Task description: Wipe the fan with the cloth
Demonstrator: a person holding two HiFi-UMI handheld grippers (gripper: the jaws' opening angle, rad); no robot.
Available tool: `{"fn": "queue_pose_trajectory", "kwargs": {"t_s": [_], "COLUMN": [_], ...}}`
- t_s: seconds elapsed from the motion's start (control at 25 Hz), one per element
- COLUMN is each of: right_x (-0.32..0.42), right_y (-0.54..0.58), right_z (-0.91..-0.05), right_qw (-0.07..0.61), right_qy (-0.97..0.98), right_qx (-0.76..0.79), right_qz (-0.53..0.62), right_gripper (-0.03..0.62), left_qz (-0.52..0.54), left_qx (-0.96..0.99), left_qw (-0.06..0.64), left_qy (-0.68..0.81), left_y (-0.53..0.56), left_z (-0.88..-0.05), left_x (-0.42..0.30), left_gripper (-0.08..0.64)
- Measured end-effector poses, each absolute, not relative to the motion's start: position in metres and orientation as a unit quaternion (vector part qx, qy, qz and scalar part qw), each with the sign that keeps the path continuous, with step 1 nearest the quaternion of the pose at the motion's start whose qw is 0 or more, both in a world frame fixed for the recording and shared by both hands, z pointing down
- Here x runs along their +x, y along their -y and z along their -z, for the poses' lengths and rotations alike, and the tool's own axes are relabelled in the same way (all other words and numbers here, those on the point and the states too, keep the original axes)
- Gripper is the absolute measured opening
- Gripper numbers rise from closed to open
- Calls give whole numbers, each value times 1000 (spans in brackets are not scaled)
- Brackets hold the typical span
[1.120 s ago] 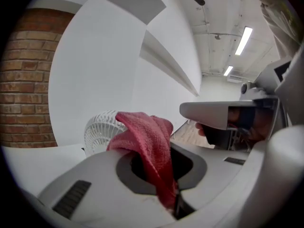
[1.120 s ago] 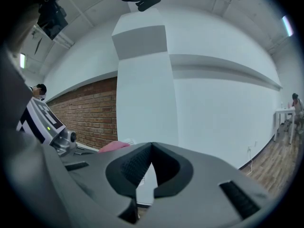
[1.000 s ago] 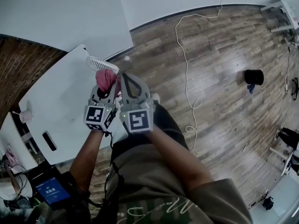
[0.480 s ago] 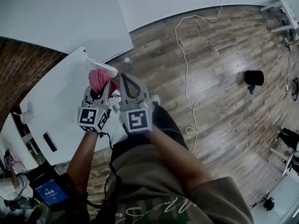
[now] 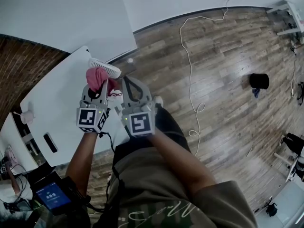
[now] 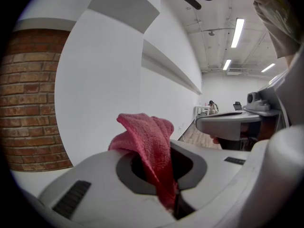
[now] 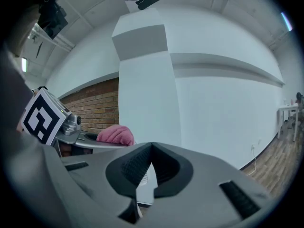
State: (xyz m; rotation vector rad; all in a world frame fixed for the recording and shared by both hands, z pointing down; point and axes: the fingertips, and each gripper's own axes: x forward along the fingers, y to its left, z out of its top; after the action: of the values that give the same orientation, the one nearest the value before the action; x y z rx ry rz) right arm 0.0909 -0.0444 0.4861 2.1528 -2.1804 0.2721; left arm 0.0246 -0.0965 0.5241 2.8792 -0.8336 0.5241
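The head view shows two hand-held grippers side by side over the edge of one white table [image 5: 57, 103]. The left hand-held gripper [image 5: 95, 90] is closed on one pink cloth [image 5: 96, 76], which stands out beyond its tips. One white fan [image 5: 104, 67], seen edge-on, is just past the cloth, by the table's far edge; if the two touch cannot be told. The right hand-held gripper [image 5: 127, 82] points at the fan's near end with its jaws together. In the left gripper view the left hand-held gripper [image 6: 161, 170] pinches the cloth [image 6: 147, 132], whose free part folds over the left jaw; one finger of the other tool [image 6: 228, 125] is at the right. In the right gripper view the right hand-held gripper [image 7: 151, 148] is fully closed, pad against pad. The cloth [image 7: 116, 134] shows at the left. A small white piece [image 7: 142, 182] shows in the gap below, and it is too small to identify.
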Motion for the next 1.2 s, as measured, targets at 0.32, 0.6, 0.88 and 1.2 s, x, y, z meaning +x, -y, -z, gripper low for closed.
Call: {"fn": "queue_pose_trajectory", "kwargs": {"t_s": [0.32,0.6,0.88,1.2], "right_x": [95,96,100,102], "right_y": [45,43,40,38], "right_z": [-488,-489,-493,-490], "right_qw": [29,30,32,27], "right_qy": [705,706,703,702], "right_qx": [702,701,703,706], "right_qz": [-92,-96,-98,-88], "right_gripper": [0,0,0,0], "left_qz": [-167,-168,-178,-179], "left_qx": [940,938,933,931], "left_qw": [49,42,25,28], "left_qy": [293,300,311,316], "left_y": [104,112,117,127], "left_z": [-520,-519,-517,-518], "left_x": [16,12,6,2], "left_gripper": [49,51,51,51]}}
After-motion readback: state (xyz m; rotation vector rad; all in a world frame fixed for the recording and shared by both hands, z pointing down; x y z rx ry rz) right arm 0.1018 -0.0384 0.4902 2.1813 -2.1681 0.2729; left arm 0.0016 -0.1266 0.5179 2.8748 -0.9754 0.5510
